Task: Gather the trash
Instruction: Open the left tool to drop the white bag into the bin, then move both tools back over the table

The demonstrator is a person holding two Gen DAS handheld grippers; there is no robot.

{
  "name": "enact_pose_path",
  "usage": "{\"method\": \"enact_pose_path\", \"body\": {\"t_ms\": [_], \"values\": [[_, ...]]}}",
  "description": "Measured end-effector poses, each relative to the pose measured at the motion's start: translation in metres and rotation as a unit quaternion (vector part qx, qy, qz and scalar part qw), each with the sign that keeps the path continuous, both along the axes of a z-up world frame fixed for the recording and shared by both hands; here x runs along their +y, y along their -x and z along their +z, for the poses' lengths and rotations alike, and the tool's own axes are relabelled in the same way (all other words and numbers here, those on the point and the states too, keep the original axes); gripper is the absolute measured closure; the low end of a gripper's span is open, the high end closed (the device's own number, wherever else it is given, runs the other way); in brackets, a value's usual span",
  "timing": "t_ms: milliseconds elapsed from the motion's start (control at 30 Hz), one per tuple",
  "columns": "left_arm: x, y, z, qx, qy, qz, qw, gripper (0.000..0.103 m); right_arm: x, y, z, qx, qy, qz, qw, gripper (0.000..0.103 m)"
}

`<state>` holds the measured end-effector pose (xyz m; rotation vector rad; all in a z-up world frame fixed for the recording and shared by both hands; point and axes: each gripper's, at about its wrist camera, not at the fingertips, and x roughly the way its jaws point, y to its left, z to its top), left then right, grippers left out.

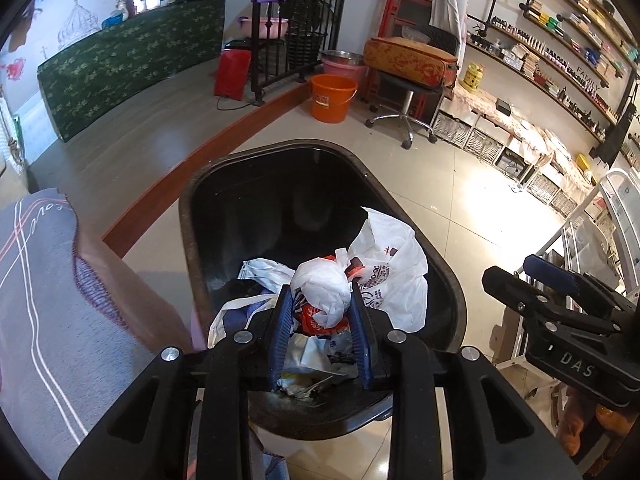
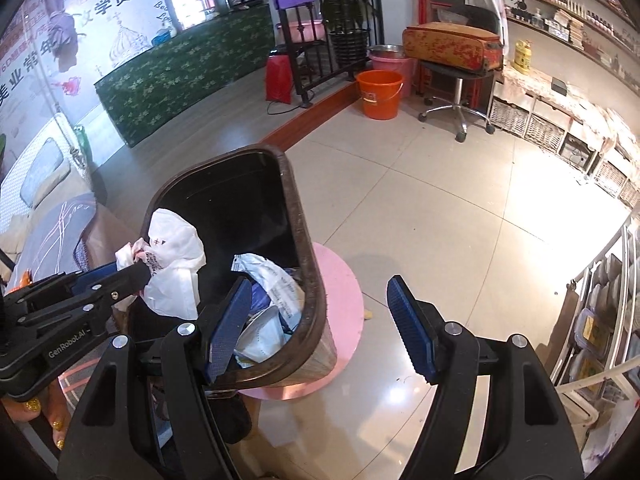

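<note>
Left gripper (image 1: 323, 298) is narrowly parted, its blue pads pinching a knotted white trash bag (image 1: 324, 286) right over the black bin (image 1: 256, 200). Right gripper (image 2: 320, 316) stands wide and empty, straddling the bin's near rim above a pink stool (image 2: 344, 296).

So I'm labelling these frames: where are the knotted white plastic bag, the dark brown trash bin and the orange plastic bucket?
knotted white plastic bag (image 1: 324, 284), left wrist view, its rounded body.
dark brown trash bin (image 2: 308, 264), right wrist view, right rim.
orange plastic bucket (image 2: 379, 98), right wrist view, front wall.
</note>
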<state>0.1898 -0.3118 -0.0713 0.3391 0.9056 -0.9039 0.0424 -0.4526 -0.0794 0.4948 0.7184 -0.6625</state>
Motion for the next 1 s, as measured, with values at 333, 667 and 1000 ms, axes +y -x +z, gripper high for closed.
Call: {"method": "enact_pose_path", "body": {"t_ms": [333,667,1000], "values": [[0.006,0.0,0.009,-0.022,0.009,0.013,0.9996,0.029,0.004,-0.002,0.0,0.001,-0.003,-0.007,1.0,0.033],[0.05,-0.009,0.022,-0.044,0.014,0.065,0.9968,0.022,0.025,-0.028,0.004,0.0,-0.007,0.035,0.999,0.033],[0.137,-0.028,0.031,-0.058,0.013,0.166,0.9844,0.02,0.08,-0.076,0.017,-0.01,-0.004,0.125,0.992,0.03]]}}
